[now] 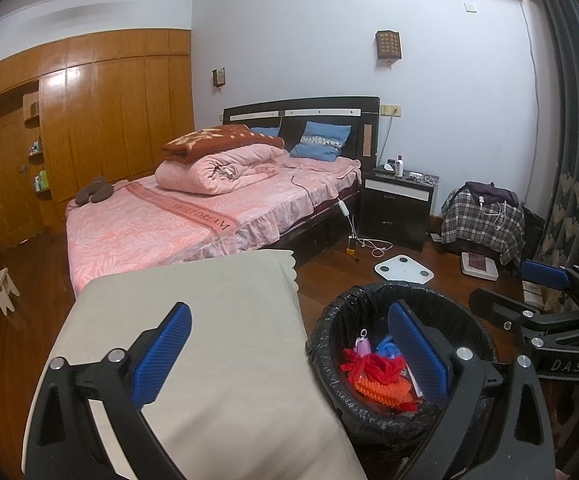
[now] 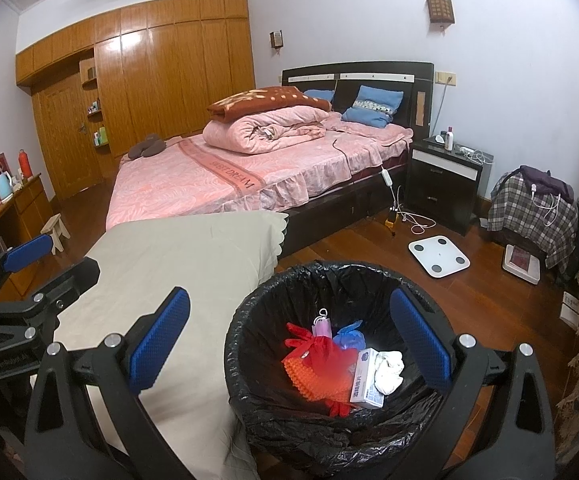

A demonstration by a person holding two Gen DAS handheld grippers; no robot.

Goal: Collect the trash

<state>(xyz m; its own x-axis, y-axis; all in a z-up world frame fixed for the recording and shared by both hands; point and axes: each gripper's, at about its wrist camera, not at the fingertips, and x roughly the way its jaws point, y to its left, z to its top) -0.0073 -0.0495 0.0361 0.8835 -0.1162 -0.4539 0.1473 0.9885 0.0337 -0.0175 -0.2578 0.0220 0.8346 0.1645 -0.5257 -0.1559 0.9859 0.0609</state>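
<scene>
- Bin sits below the right gripper, the nearer one; trash lies inside.
- Left gripper hangs left, over the cloth.
- Both gape wide, empty.

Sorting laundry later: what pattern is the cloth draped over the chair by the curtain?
Dark-and-white plaid cloth, clearest in the right wrist view.

Even, cool indoor light; bright glare streaks the glossy wardrobe doors. Everything is sharp enough, though walls bow and the corners go black.
</scene>
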